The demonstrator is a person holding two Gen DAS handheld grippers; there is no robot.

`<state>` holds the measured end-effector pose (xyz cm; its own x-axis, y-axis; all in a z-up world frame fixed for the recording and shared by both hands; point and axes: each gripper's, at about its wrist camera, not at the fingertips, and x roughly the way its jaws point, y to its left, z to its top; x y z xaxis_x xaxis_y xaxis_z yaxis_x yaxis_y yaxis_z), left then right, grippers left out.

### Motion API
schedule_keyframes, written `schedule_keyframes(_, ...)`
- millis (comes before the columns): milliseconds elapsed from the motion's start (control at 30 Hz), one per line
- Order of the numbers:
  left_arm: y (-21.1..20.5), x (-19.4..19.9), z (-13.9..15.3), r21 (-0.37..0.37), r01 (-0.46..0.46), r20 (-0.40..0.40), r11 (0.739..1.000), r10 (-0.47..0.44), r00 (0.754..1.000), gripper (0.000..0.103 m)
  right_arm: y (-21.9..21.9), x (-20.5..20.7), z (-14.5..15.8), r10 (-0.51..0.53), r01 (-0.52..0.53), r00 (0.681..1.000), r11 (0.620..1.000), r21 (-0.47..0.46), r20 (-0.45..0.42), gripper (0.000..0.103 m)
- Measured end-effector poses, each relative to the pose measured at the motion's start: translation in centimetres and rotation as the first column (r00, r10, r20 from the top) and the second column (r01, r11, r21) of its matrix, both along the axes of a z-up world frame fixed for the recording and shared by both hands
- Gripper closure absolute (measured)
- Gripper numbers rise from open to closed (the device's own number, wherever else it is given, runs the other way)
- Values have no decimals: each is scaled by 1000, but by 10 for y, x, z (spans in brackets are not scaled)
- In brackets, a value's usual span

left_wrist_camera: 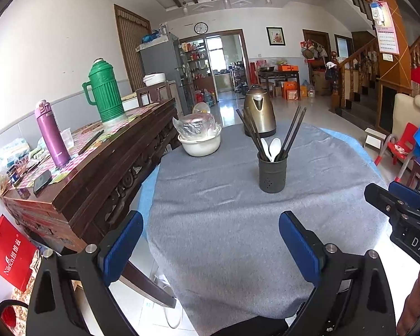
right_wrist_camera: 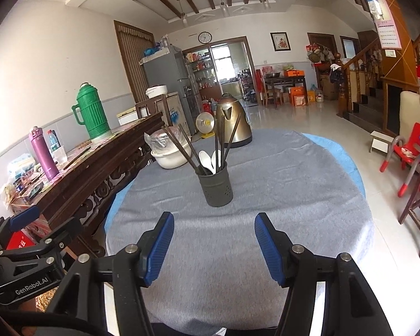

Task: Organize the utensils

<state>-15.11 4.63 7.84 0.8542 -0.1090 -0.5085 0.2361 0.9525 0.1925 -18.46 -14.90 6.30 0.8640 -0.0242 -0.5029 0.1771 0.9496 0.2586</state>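
Note:
A dark perforated utensil holder (left_wrist_camera: 272, 173) (right_wrist_camera: 216, 187) stands upright on the grey tablecloth (left_wrist_camera: 224, 218) (right_wrist_camera: 238, 238). Several dark chopsticks (left_wrist_camera: 292, 131) (right_wrist_camera: 182, 151) and two white spoons (left_wrist_camera: 274, 147) (right_wrist_camera: 205, 161) stick out of it. My left gripper (left_wrist_camera: 211, 240) hovers over the near part of the table, jaws wide open, nothing between them. My right gripper (right_wrist_camera: 212, 247) is also open and empty, short of the holder. Each gripper shows at the edge of the other's view, the right gripper (left_wrist_camera: 400, 207) and the left gripper (right_wrist_camera: 28, 232).
A white bowl with a plastic-wrapped dish (left_wrist_camera: 200, 140) (right_wrist_camera: 169, 154) and a brass kettle (left_wrist_camera: 259, 112) (right_wrist_camera: 233, 123) stand at the table's far side. A carved wooden sideboard (left_wrist_camera: 98, 184) (right_wrist_camera: 98, 173) with a green thermos (left_wrist_camera: 105, 89) and a purple flask (left_wrist_camera: 51, 134) borders the left. A red chair (right_wrist_camera: 406, 154) is right.

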Motion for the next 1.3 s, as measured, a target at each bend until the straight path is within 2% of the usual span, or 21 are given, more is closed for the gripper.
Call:
schedule_keyframes(500, 7, -7, 4, -1, -11, 19, 1000, 11, 1000, 5, 16, -12, 8, 29, -28, 999, 999, -20, 42, 40)
schedule_keyframes(1300, 7, -9, 6, 1, -8, 20, 1000, 8, 1000, 5, 18, -17, 8, 33, -32, 998, 999, -15, 46, 40)
